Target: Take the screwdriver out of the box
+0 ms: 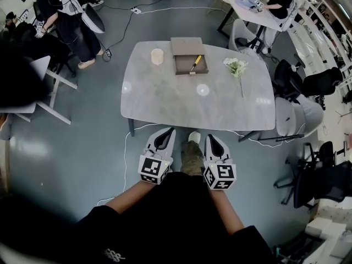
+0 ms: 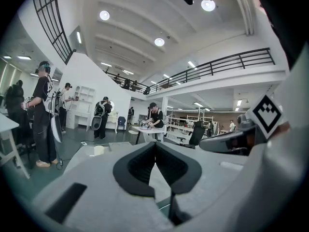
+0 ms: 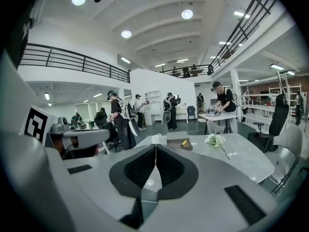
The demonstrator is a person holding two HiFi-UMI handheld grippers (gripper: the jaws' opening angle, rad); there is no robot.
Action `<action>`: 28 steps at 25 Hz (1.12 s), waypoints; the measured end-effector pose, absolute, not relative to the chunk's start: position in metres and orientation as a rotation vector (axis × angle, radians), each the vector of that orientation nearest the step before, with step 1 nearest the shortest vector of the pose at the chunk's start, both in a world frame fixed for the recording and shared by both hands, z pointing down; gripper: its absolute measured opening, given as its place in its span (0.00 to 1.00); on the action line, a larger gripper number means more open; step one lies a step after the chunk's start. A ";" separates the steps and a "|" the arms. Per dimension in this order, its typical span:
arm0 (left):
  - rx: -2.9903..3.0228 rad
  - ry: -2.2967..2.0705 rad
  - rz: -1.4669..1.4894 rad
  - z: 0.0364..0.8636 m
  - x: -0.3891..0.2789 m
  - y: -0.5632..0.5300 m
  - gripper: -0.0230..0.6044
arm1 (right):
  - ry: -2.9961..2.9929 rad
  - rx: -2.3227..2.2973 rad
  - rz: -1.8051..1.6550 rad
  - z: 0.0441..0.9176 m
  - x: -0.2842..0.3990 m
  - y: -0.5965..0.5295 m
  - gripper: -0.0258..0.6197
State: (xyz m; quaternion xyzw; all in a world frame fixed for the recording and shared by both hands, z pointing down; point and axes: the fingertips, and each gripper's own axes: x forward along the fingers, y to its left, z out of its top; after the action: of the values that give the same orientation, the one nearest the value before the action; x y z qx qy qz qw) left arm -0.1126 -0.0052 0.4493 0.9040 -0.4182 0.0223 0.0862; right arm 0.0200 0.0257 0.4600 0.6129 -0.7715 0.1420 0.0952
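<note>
Now left claw (image 1: 169, 131) and right claw (image 1: 212, 137) side by side, tips together.

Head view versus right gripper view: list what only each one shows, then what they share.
Only the head view: the person's shoe on the floor, seen from above between the left tool and the right tool. Only the right gripper view: the ceiling lights, the balcony railing, and the right tool's jaws close up, pressed together and empty. Both: the table, the open box holding the yellow-handled screwdriver, and the white flowers.
</note>
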 end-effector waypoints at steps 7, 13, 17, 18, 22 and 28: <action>2.671 -1.303 0.082 0.455 -0.092 -0.081 0.06 | -2.392 1.703 0.426 0.469 0.027 -0.058 0.06; 2.641 -1.315 0.132 0.452 -0.060 -0.157 0.06 | -2.422 1.651 0.484 0.463 0.051 -0.140 0.06; 2.577 -1.331 0.202 0.467 -0.037 -0.208 0.06 | -2.412 1.592 0.531 0.476 0.072 -0.186 0.06; 2.565 -1.333 0.210 0.473 -0.031 -0.222 0.06 | -2.411 1.583 0.541 0.480 0.078 -0.198 0.06; 2.541 -1.313 0.271 0.495 -0.005 -0.277 0.06 | -2.408 1.561 0.586 0.492 0.099 -0.242 0.06; 2.508 -1.279 0.418 0.539 0.031 -0.347 0.07 | -2.395 1.537 0.705 0.517 0.128 -0.285 0.06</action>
State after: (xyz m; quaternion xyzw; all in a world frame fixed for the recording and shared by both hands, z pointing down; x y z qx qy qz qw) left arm 0.0308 -0.3471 0.5388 0.8715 -0.4445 0.1454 0.1474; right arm 0.1279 -0.2846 0.5165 0.5213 -0.8125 0.2390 0.1048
